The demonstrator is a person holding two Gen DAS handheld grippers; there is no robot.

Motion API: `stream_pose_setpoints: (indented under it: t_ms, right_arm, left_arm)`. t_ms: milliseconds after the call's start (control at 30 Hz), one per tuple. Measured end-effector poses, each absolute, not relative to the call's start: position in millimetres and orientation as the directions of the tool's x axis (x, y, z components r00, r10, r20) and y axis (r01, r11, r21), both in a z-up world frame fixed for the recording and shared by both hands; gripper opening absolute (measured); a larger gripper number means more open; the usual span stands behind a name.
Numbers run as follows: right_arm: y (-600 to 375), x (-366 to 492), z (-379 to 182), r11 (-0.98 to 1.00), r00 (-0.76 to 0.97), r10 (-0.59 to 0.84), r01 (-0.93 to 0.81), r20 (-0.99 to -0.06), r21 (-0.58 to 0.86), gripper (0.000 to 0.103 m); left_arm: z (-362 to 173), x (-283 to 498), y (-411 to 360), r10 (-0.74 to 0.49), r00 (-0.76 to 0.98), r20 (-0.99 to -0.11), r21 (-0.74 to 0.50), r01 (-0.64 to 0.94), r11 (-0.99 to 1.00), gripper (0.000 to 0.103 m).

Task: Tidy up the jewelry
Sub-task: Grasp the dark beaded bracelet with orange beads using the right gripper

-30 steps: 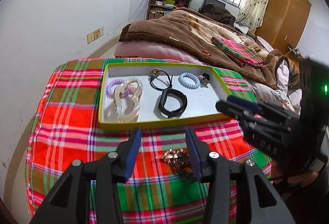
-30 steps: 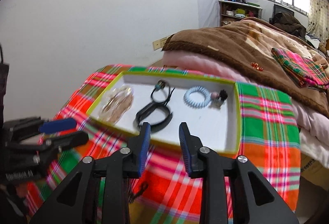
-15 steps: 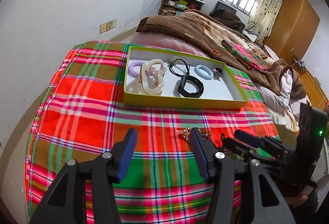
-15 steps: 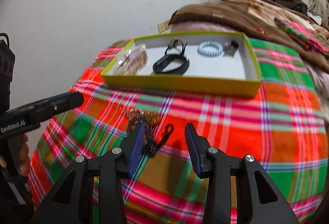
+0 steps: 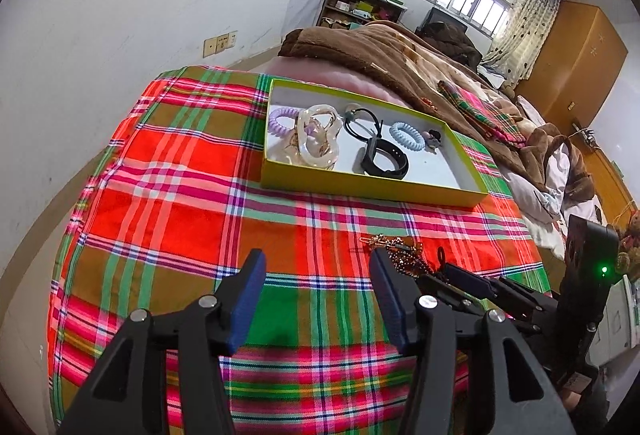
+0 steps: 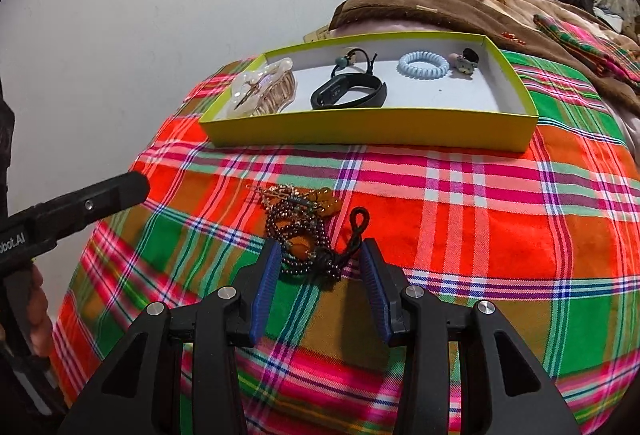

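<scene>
One tangled heap of dark bead strings with amber pieces and a black cord loop [image 6: 308, 231] lies on the red and green plaid cloth [image 6: 480, 235], a little below the centre of the right wrist view, outside the shallow yellow-green cardboard box [image 6: 368, 131]. A second ago the right gripper [image 6: 318, 271] was up near the box rim; now it has come down, and its blue-padded fingers stand open on both sides of the near end of the heap, not closed on it. I judge this means the pick-up is being prepared, and the beads are the last loose item to go into the box. In the left wrist view the same heap shows at lower right, and the left gripper [image 5: 316, 289] has pulled back from the box; it hovers open over bare cloth, holding nothing. Inside the box are a pearly translucent hair claw [image 6: 264, 87], a black wristband [image 6: 348, 93], a pale blue spiral hair tie [image 6: 423, 66] and a lilac spiral tie [image 5: 282, 121]. The right part of the white box floor is free. The front wall of the box stands between heap and floor, so the load must be lifted over it. The cloth falls away at the lower left edge of the frame.
</scene>
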State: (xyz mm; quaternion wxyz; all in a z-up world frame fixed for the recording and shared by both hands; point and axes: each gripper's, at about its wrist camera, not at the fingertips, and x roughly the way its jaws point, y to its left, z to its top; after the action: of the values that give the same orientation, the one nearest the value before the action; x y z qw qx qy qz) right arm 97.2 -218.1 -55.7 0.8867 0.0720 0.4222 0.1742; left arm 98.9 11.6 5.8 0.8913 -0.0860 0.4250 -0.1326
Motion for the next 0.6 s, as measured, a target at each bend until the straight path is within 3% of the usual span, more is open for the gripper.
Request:
stream_pose_setpoints:
  t_ms: [133,300,500,600]
  right_arm:
    - [-213,97,-55,0.937,0.589,0.348,-0.248,-0.729,0.246,0.042]
    - [-210,93,-55,0.941,0.59,0.333,-0.256,-0.736,0.221,0.028]
    - [-212,85,-51,0.937,0.599,0.341,-0.283,-0.725,0.206,0.017]
    - [-215,78,-45,0.936,0.616,0.342,-0.292,-0.71,0.197,0.017]
  left_arm:
    - [4,97,13,-0.307,0.602,-0.737,-0.265,0.161,0.951,0.056]
    - [3,95,16,-0.304,0.6,-0.74,-0.265,0.155,0.952,0.056]
    - [4,94,19,-0.299,0.603,-0.74,-0.266,0.146,0.953,0.056]
    - [4,94,21,-0.297,0.603,-0.74,-0.266,0.143,0.953,0.056]
